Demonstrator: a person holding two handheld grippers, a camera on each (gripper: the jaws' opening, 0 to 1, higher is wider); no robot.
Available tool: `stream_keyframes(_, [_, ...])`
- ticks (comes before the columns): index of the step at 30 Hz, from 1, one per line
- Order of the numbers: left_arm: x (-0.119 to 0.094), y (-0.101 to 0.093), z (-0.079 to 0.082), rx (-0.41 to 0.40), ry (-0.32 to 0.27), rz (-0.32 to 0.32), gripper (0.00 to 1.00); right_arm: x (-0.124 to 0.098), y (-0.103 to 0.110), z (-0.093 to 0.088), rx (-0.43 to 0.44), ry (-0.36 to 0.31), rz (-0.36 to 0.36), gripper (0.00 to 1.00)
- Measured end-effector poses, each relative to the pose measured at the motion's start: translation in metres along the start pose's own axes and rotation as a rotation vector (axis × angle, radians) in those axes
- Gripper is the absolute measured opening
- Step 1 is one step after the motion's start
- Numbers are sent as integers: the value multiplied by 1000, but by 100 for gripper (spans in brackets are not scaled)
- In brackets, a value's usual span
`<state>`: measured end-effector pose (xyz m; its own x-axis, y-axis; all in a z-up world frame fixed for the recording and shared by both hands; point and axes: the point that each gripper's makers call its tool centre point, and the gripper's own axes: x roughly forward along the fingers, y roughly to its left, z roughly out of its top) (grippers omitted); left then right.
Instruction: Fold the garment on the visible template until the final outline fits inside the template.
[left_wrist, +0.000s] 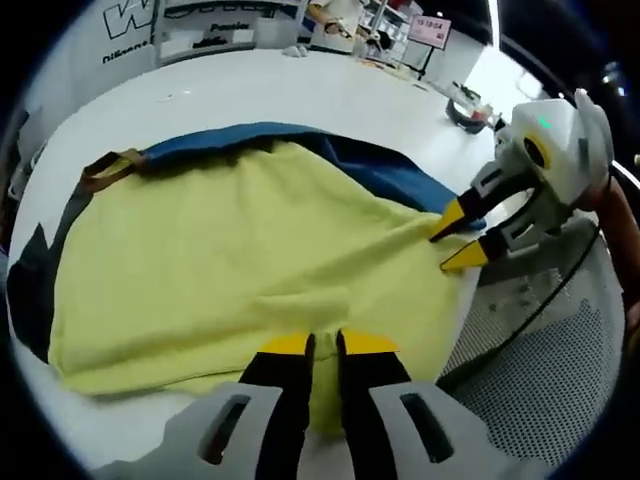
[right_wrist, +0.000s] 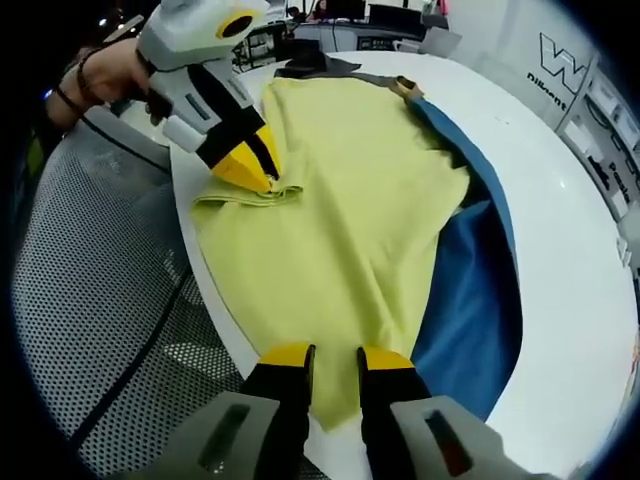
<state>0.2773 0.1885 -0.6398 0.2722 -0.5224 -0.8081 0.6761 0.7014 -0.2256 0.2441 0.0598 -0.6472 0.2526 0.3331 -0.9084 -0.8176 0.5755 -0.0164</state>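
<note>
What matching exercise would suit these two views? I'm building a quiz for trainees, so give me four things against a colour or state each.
Things:
1. garment
2. sheet under it
3. table
4. left gripper

Colours or states:
A. white
B. shut on the garment's edge
C. pale yellow
D. blue

Pairs: 1-C, 2-D, 3-A, 4-B

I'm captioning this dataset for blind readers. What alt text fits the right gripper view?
A yellow garment lies over a blue template on a white table. The right gripper pinches its near edge, while the left gripper pinches a far corner.
</note>
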Motion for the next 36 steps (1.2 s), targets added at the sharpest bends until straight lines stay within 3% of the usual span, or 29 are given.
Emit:
stream_keyframes(4, [-3, 2, -1, -3, -5, -13, 0, 0, 0, 0, -5, -5, 0, 11])
stream_keyframes(6, [-6, 2, -2, 3, -3, -18, 0, 0, -2, 0, 69, 1, -24, 10])
stream_keyframes(8, [-11, 1, 0, 11, -14, -22, 0, 0, -1, 1, 26, 6, -21, 10])
stream_keyframes(14, [-36, 4, 0, -21, -39, -31, 0, 0, -2, 0, 18, 15, -11, 10])
stream_keyframes(21, [-64, 2, -11, -65, -48, -68, 0, 0, -1, 0, 5, 14, -20, 9])
stream_keyframes(29, [-89, 12, -37, -76, 8, -29, 0, 0, -3, 1, 10, 8, -21, 9])
stream_keyframes(36, [-112, 27, -62, -61, 91, 28, 0, 0, -7, 1, 15, 4, -20, 5])
